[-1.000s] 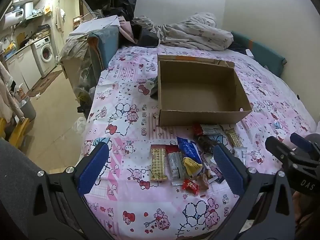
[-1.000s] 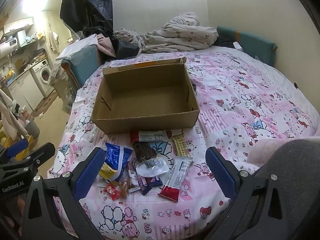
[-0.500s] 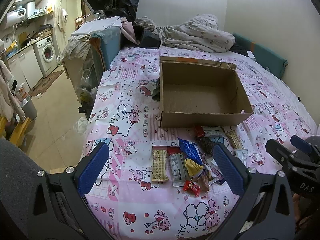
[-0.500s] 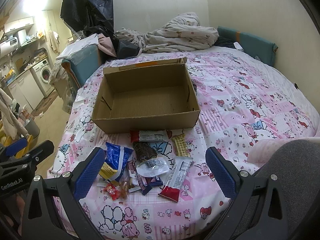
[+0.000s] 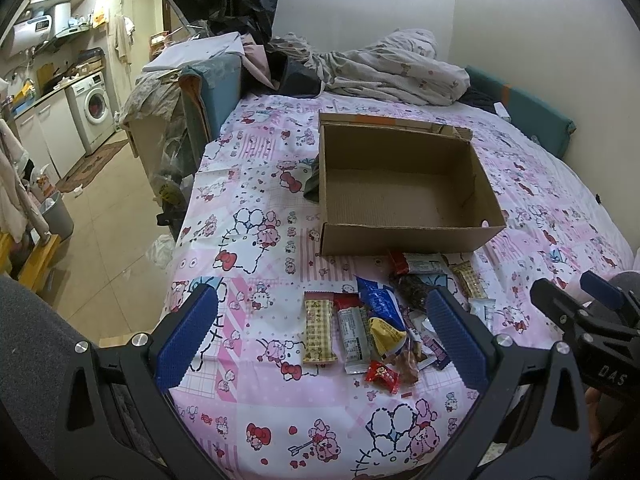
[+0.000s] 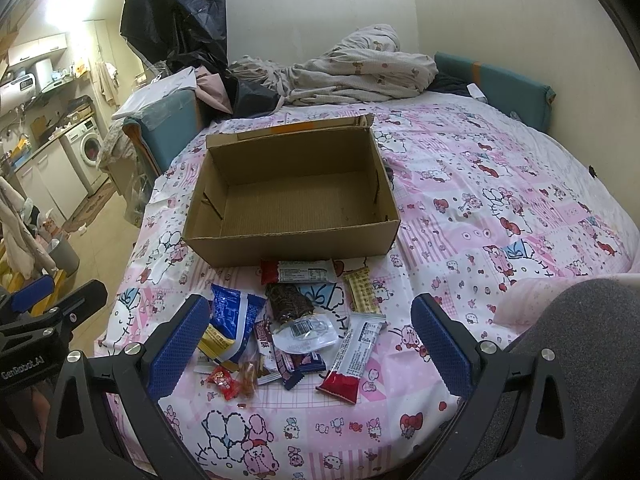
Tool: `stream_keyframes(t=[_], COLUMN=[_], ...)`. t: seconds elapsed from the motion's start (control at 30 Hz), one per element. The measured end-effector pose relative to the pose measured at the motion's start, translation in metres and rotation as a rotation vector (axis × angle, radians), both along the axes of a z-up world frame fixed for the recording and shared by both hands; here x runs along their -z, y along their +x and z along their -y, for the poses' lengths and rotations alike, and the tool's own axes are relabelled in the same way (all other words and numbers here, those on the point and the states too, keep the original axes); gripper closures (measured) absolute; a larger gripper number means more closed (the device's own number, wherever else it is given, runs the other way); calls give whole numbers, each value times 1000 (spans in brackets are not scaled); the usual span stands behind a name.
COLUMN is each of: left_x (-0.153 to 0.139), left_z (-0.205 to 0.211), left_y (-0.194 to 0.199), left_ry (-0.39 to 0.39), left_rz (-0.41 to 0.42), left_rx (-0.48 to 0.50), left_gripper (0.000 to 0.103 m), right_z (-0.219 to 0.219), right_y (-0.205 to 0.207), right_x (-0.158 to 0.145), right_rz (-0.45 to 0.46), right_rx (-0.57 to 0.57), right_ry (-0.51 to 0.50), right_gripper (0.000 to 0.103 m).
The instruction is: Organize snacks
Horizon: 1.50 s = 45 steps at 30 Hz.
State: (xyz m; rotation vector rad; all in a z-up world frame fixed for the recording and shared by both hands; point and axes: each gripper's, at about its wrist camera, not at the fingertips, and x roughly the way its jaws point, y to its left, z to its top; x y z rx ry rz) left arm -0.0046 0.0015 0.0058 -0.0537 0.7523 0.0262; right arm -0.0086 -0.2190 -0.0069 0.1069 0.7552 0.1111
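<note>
An open, empty cardboard box (image 5: 404,236) (image 6: 292,248) stands on the pink patterned bed. In front of it lies a heap of several wrapped snacks: a blue bag (image 5: 380,304) (image 6: 236,312), a yellow wafer bar (image 5: 319,326), a red-ended bar (image 6: 296,271), a small red candy (image 5: 382,376) (image 6: 220,378). My left gripper (image 5: 320,340) is open and empty, held above the near edge of the heap. My right gripper (image 6: 308,344) is open and empty, also over the heap.
Crumpled bedding (image 5: 392,68) and dark clothes lie at the bed's head. A teal cushion (image 6: 500,84) lines the right wall. Left of the bed are a cluttered blue bin (image 5: 216,92), the floor and a washing machine (image 5: 94,108).
Both grippers have shifted slightly; the view has drifted a little forward toward the box. Nothing was picked up or moved.
</note>
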Motion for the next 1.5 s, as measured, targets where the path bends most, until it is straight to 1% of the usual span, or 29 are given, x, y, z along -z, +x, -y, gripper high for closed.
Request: stream_keyframes(t=[1.5], left_x=[6], left_z=[-2], left_y=[4], left_ry=[-23], left_rz=[-25], left_rx=[2], left_gripper=[0], right_z=[-6], right_y=[1], right_x=[0], right_rz=[-10], right_rx=[-10], right_ry=[-8], right_gripper=[0])
